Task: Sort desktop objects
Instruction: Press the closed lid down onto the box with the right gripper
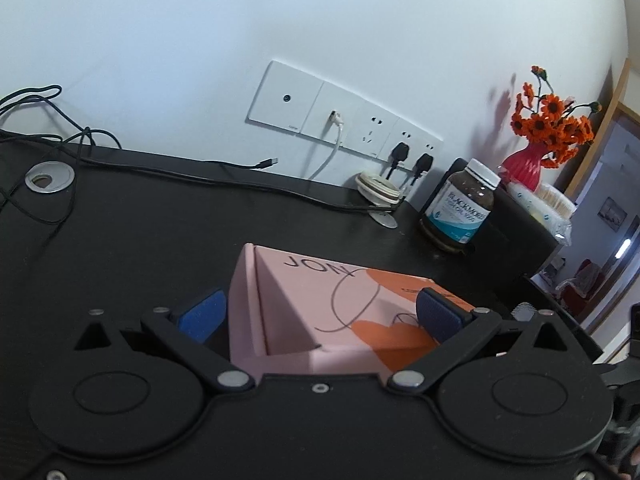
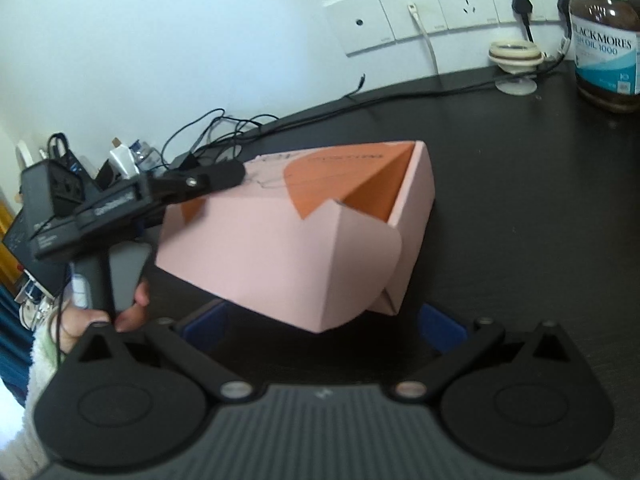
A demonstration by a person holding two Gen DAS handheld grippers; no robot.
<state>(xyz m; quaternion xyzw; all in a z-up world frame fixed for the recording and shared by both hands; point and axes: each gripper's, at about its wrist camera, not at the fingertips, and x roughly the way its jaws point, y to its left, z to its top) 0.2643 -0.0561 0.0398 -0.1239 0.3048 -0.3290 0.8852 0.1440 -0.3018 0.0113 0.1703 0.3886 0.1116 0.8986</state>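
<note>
Pink box on the black worktop (image 1: 120,232)

Left tongs (image 1: 320,316) spread around the pink box (image 1: 320,304) lettered "JON"; right tongs (image 2: 324,320) spread just short of it. Behind stands a bottle (image 2: 606,40) labelled "BLACKMORES FISH OIL 1000".

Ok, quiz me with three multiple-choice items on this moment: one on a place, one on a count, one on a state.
1. Where does the bottle stand?
A. inside the box
B. on the desk near the wall sockets
C. in the right gripper

2. How many black plugs sit in the sockets?
A. none
B. two
C. four

3. How are the left gripper's fingers placed at the box?
A. one on each side of its wall
B. both far above it
C. shut on a cable

Answers:
1 B, it stands on the desk right of the sockets.
2 B, two plugs side by side.
3 A, one blue pad outside, one inside.
</note>
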